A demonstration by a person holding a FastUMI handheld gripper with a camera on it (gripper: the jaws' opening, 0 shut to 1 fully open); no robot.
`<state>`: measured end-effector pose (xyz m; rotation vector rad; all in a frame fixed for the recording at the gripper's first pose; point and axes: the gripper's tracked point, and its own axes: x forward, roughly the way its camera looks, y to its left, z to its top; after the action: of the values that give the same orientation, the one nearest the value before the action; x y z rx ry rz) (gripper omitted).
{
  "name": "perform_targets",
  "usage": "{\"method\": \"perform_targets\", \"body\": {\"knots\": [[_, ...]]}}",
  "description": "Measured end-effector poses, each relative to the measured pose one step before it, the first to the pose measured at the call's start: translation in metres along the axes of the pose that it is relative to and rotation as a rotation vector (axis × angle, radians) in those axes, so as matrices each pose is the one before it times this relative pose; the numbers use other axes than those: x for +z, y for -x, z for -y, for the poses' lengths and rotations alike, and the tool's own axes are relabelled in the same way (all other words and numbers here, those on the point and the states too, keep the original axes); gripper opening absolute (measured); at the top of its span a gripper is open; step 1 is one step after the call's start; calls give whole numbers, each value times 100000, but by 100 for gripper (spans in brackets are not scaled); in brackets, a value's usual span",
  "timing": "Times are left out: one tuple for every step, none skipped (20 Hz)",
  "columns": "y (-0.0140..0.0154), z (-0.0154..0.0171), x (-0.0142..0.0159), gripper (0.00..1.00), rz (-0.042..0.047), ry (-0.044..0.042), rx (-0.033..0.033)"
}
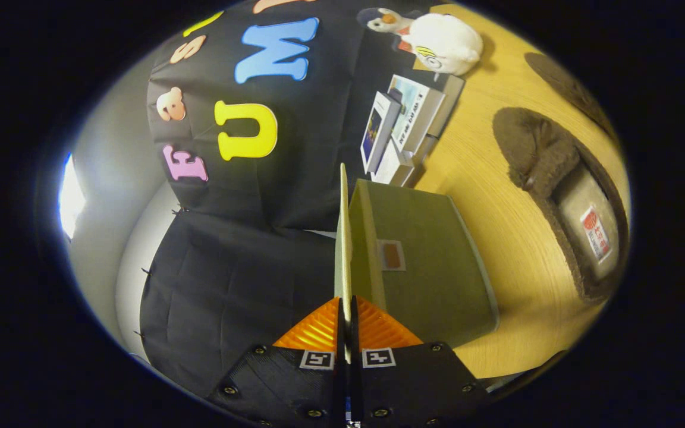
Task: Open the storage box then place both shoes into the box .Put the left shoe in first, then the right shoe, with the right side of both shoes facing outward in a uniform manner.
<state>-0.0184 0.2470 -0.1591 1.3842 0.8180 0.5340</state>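
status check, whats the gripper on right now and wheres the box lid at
Gripper shut on lid, seen edge-on, swung off the green box. Brown slippers lying on table beyond. Nothing between.

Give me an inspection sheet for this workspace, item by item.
Surface: wooden table, light grain.
Job's things: green storage box just ahead of the fingers, its lid raised edge-on; two brown slippers, the near slipper and the far slipper, both on the table outside the box.
Clutter: stack of books; white plush toy beyond them.
Grippers: hand-held gripper, orange fingers pressed on the lid's edge.
Cables: nothing seen.
Surroundings: black cloth wall; bright light beside it.
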Motion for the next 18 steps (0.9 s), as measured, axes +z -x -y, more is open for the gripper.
{"method": "perform_targets", "body": {"knots": [[-155, -1291, 204, 3, -142, 3057, 646], [-315, -1711, 70, 3, -351, 3381, 1070], [-427, -1444, 105, 3, -674, 3798, 515], [-474, -1361, -75, 3, -388, 3802, 426], [-473, -1459, -94, 3, -613, 3676, 719], [-765, -1320, -288, 3, -669, 3509, 475], [-664, -1202, -205, 3, -942, 3296, 282], [-719, -1225, -452, 3, -565, 3458, 480], [-720, -1106, -128, 3, -10, 3543, 152], [-868, -886, -380, 3, -703, 3497, -53], [-880, -717, -430, 3, -801, 3076, -353], [-978, -795, -521, 3, -854, 2741, -349], [-1012, -721, -632, 3, -1103, 2435, -493], [-1067, -519, -562, 3, -1085, 2104, -696], [-1038, -527, -568, 3, -1082, 1926, -352], [-1101, -614, -828, 3, -1434, 1794, -203], [-997, -439, -727, 3, -1649, 1654, 339], [-1199, -769, -954, 4, -1472, 2215, 1028]]}}
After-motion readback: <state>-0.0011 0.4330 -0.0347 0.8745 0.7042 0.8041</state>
